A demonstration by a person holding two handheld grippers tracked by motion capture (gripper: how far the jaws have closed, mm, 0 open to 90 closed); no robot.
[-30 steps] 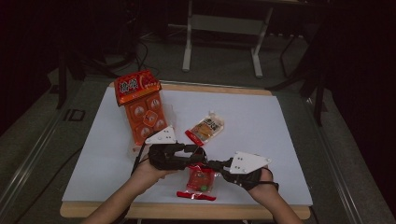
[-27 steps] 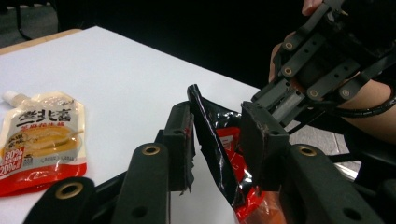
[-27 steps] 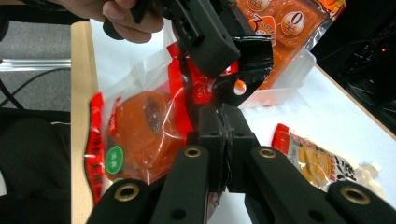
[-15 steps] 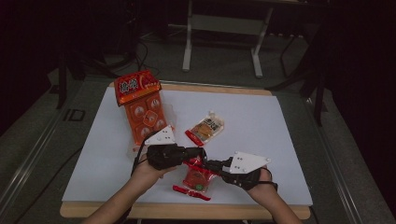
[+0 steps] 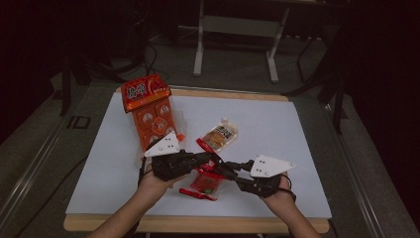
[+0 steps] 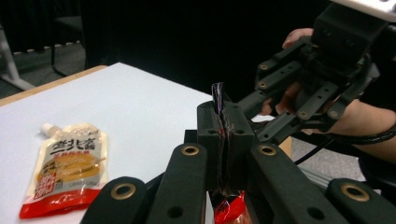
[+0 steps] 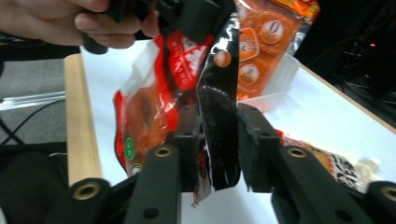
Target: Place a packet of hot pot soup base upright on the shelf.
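Lifted red snack packet between two grippers; two other packs.

The spouted pouch lies right of the snack tray, seemingly behind the held packet.

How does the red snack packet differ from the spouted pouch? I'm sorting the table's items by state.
The red snack packet is pinched by the left claw and the right claw; the spouted pouch lies flat and untouched on the white table. The packet is mainly red with a black strip, the pouch orange-yellow with a white spout. Both are sealed soft packs with red edges.
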